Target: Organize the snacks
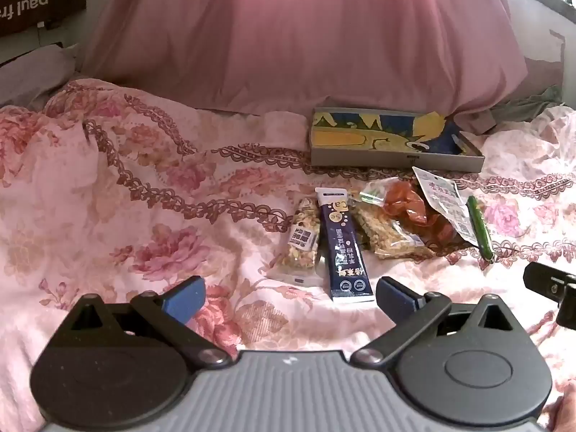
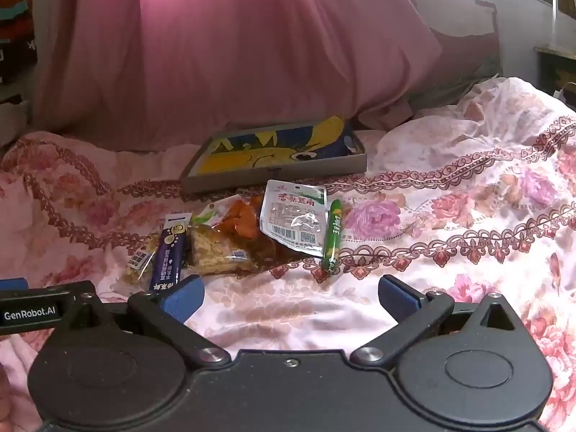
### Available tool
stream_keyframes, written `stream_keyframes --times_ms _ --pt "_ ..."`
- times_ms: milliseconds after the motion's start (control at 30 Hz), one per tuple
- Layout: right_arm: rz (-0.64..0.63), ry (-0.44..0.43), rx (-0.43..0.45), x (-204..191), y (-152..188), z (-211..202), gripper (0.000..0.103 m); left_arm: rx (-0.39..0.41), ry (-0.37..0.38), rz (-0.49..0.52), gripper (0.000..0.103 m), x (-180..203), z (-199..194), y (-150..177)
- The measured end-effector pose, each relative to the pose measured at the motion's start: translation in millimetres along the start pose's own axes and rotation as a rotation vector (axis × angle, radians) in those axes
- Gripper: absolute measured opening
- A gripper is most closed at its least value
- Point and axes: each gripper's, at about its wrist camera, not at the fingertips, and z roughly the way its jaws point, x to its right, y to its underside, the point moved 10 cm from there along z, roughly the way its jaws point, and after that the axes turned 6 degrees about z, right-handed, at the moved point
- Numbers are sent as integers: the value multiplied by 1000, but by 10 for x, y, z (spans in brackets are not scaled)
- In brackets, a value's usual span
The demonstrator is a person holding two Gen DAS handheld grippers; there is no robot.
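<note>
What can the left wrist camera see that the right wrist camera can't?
Only the left wrist view shows the box with "paul" lettering in the top left corner, and the open left gripper up close. Only the right wrist view shows the "GenRobot.AI" label on the other tool, the open right gripper, and the dark furniture at the far right. Both show the flowered bedsheet, the shallow box, the pink curtain, the dark blue packet and the green stick.

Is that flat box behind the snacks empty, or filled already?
Empty: the box shows only its yellow-and-blue printed bottom; every snack lies outside on the bedspread.
</note>
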Motion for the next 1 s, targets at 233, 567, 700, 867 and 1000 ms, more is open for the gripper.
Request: stream_keyframes --times_ms 233,567,700,867,1000 --pt "-2 0 10 -1 -14 11 103 -3 -2 2 103 44 22 4" --pt "-10 -2 20 -5 -15 7 103 -4 2 0 103 52 20 -16" --pt "-9 -3 20 -3 -8 0 103 -4 2 1 103 49 20 -14" --pt "-5 4 13 17 -8 14 103 -5 3 1 103 49 20 -13" --pt "-5 7 11 21 -7 21 103 -5 3 3 103 47 20 -12"
